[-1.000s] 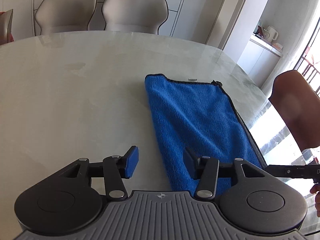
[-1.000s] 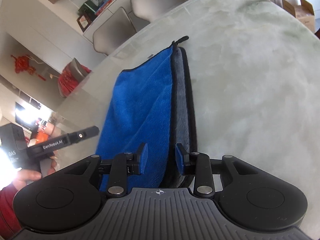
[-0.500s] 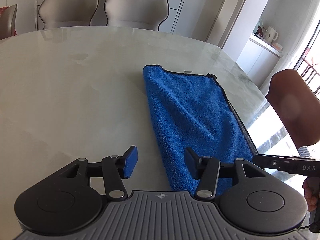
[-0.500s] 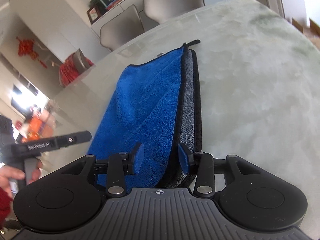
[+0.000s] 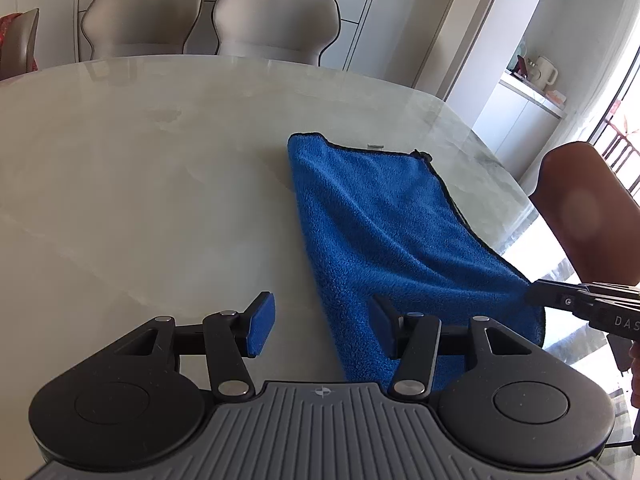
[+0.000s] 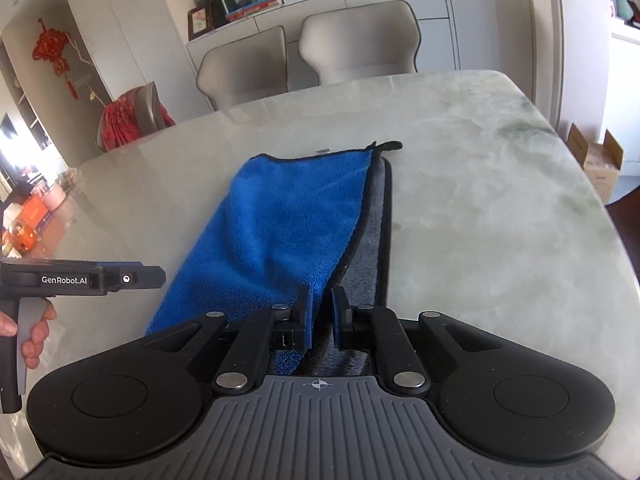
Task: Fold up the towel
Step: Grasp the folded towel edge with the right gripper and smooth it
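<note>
Blue-padded right gripper (image 6: 320, 312), jaws just closed, pinches the near right corner of the blue microfiber towel (image 6: 280, 232), lifting it slightly. Left gripper (image 5: 320, 328) stands half open, empty, over the towel's near left edge. Towel lies folded lengthwise near the marble tabletop's (image 5: 140, 200) right edge; bare surface all round. Printed: "GenRobot.AI" on the left gripper, "DAS" on the right.

table (image 5: 140, 168): pale, glossy marble, with rounded edge
on table: blue towel (image 5: 380, 216), folded lengthwise, lay right of centre, near corner raised
</note>
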{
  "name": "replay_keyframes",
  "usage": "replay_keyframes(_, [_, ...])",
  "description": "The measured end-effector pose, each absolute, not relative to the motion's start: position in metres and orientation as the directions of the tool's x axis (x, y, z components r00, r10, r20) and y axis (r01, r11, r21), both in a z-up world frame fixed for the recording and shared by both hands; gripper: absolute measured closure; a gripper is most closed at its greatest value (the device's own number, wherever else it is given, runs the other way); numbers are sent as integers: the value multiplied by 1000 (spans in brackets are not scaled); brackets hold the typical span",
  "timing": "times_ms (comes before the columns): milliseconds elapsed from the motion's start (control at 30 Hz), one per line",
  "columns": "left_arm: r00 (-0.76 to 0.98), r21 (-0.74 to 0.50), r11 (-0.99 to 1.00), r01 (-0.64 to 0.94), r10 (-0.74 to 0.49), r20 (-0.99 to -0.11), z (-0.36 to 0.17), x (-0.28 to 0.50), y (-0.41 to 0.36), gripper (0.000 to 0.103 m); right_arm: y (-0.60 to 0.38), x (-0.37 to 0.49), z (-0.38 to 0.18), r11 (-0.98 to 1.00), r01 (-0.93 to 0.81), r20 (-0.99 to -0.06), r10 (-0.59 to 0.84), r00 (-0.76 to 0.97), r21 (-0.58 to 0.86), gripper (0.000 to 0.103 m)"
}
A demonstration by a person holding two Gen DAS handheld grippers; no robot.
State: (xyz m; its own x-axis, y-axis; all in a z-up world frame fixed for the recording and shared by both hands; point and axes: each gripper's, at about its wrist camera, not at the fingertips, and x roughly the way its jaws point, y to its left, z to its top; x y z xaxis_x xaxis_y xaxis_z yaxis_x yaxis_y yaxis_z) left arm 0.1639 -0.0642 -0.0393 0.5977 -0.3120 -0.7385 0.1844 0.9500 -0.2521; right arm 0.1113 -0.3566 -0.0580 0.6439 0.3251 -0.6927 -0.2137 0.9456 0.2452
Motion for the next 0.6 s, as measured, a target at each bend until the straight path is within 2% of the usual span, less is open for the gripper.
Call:
replay_keyframes(167, [586,-241,947,212,-321,-744,-40,164,-69,48,-362,114,-71,942,-195,-740,335,583,272,91])
replay_keyframes(300, [579,-238,944,229,-329,-746,-39,165,-71,47,-364,113,-71,933,-195,-747,359,559,303,82])
replay_keyframes(367, [580,-236,939,250,-340,-740,-37,166,-74,47,-373,120,-64,929,-187,-726,366,582,319,75])
replay_keyframes(500, [573,-243,918,313,-387,-722,-33,167,-87,42,-387,147,-51,904,-207,-669,418,615,375,74])
replay_keyframes(600, [561,-245,895,373,-428,-708,-34,168,-101,42,-397,184,-46,847,-234,-610,511,605,477,68])
